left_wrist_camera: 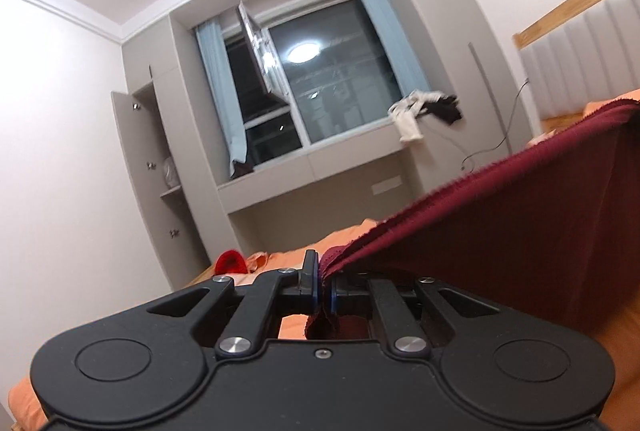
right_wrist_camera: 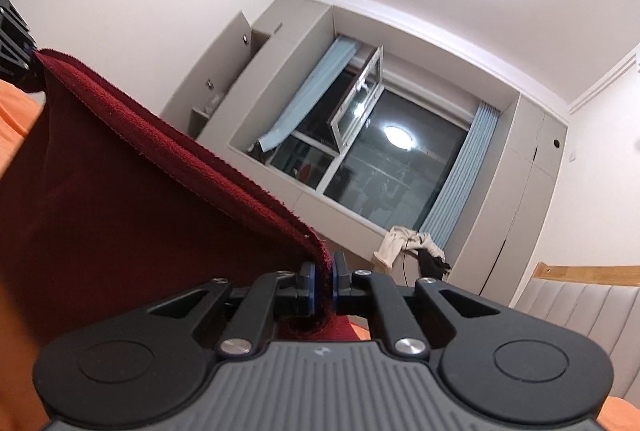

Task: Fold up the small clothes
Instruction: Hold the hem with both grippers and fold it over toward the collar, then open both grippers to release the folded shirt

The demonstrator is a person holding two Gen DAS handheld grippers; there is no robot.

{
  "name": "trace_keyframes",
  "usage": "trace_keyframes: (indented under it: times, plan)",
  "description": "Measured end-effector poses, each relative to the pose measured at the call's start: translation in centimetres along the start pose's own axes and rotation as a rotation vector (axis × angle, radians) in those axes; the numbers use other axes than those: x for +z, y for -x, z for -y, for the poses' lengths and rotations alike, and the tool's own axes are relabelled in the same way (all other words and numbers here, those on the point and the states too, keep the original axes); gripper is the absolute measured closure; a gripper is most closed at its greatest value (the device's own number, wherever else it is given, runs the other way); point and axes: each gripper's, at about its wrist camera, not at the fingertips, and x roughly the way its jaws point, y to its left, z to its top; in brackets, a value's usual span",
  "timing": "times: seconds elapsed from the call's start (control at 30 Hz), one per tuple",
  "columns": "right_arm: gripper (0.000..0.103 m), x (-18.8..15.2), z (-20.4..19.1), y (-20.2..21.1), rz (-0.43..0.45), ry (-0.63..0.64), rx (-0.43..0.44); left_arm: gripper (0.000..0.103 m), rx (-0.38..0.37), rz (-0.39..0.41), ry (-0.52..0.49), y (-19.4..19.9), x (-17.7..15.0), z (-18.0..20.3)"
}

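Maroon garment (left_wrist_camera: 500,231) (edge taut) spans both hand-held grippers.

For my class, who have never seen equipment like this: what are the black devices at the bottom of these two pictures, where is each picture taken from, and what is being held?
Each black device is a handheld two-finger gripper; a person holds one in each hand. A wide-angle camera on each gripper looks forward along its fingers, so one picture comes from the left gripper and one from the right gripper. Both are shut on the same dark red garment, each pinching one end of its ribbed edge, so the cloth hangs stretched between them. Below is an orange bed sheet with a small red item lying on it. Behind are a window and some clothes on its sill.
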Motion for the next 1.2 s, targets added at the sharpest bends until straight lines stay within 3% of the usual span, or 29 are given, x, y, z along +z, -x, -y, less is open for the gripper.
trace_keyframes:
  times: [0.2,0.47,0.7,0.8,0.9,0.97,1.0,1.07,1.13,1.2]
  plan:
    - [0.096,-2.6,-0.6,-8.0,-0.108,-0.054,0.052,0.096,0.016,-0.106,0.033,-9.9,-0.1,0.1]
    - [0.096,-6.9,-3.1,-15.5,-0.237,-0.040,0.139,0.096,0.035,-0.253,0.100,-21.2,-3.2,0.6]
    - [0.096,-9.9,-4.6,-18.3,-0.302,-0.070,0.195,0.093,0.029,-0.375,0.131,-26.1,-7.2,0.5]
    - [0.090,-10.5,-4.7,-18.3,-0.318,-0.073,0.197,0.088,0.016,-0.411,0.161,-27.4,-8.2,0.0]
    - [0.072,-11.0,-4.8,-18.2,-0.337,-0.090,0.176,0.081,0.020,-0.429,0.166,-27.3,-9.0,0.4]
    - [0.048,-11.3,-4.6,-18.3,-0.359,-0.102,0.166,0.074,0.024,-0.437,0.169,-27.3,-9.5,0.4]
    - [0.040,-11.2,-4.6,-18.3,-0.365,-0.105,0.160,0.072,0.026,-0.440,0.172,-27.1,-9.6,0.6]
    - [0.018,-11.4,-4.4,-18.0,-0.362,-0.111,0.150,0.051,0.034,-0.450,0.182,-27.0,-10.1,0.5]
    - [0.007,-11.3,-4.2,-17.6,-0.347,-0.120,0.146,0.030,0.046,-0.455,0.185,-26.5,-10.6,0.5]
    - [0.000,-11.3,-4.1,-17.2,-0.337,-0.118,0.134,0.028,0.054,-0.450,0.173,-26.0,-10.9,0.6]
